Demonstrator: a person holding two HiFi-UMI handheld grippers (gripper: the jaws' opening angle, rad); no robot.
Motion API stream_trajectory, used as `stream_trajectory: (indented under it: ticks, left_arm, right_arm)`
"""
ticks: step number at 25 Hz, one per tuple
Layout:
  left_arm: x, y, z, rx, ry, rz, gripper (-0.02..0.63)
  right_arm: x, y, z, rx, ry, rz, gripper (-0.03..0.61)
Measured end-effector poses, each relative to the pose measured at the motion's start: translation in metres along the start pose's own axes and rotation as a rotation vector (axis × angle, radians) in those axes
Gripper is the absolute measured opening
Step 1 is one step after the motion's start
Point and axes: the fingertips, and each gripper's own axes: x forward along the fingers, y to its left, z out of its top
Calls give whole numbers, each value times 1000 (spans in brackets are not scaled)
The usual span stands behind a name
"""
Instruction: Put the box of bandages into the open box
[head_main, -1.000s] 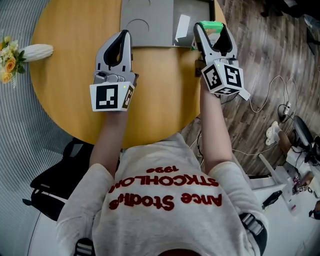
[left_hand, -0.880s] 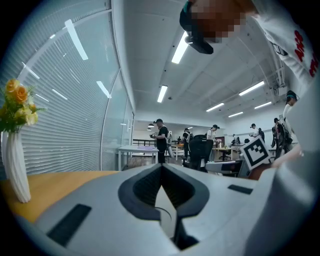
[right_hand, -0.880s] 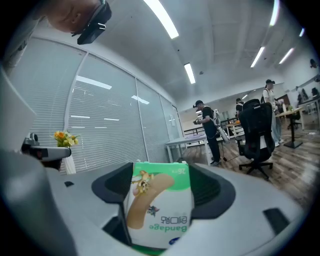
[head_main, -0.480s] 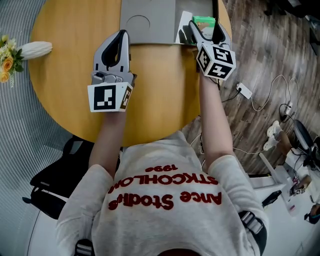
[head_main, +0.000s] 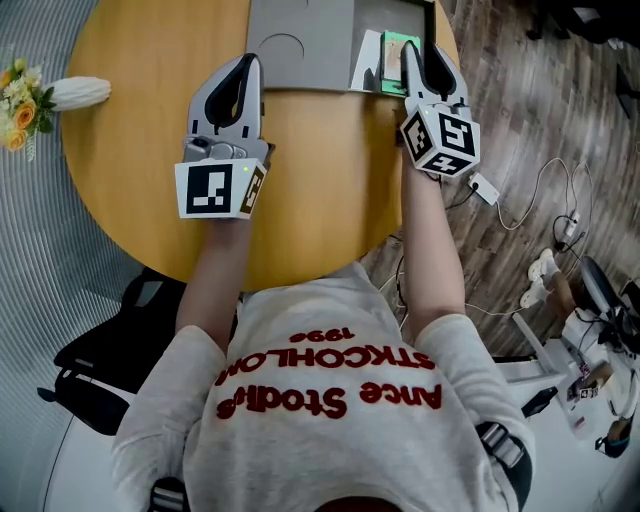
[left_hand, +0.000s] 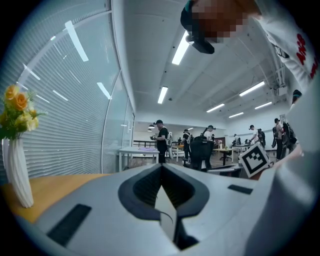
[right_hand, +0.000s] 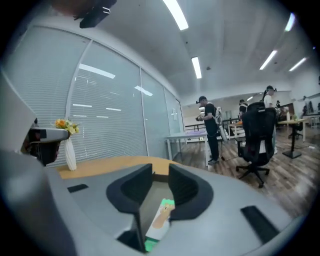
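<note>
Head view shows both forearms stretched forward over the round wooden worktop (head_main: 140, 160), with each marker cube on the near side, toward the person. The left hand-held gripper (head_main: 246, 63) points at the near edge of the grey open box (head_main: 300, 40). Its own view shows its jaws pressed together at the tips with nothing between them. The right hand-held gripper (head_main: 421, 54) reaches a little further, to the worktop's far right rim. Its jaws have just been closing and now pinch the green-and-white box of bandages (head_main: 395, 62), which sits between the pads in the right gripper view (right_hand: 161, 220). That box is just beside a white flap at the open box's right part; whether it lies inside I cannot tell. A white vase with flowers (head_main: 78, 93) stands well apart at the left.
</note>
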Motion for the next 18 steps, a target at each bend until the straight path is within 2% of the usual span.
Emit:
stream_trajectory:
  ticks: [2, 5, 11, 18]
  left_arm:
    - [12, -3, 9, 7, -15, 0, 6]
    - [14, -3, 25, 16, -43, 8, 6]
    - [7, -5, 58, 35, -90, 11, 6]
    - [-15, -14, 86, 49, -138, 20, 6]
  right_arm:
    - [-4, -12, 20, -5, -52, -17, 48]
    - [-18, -13, 49, -18, -113, -25, 29]
    - [-51, -7, 100, -42, -204, -12, 18]
    - [-91, 7, 136, -17, -255, 16, 18]
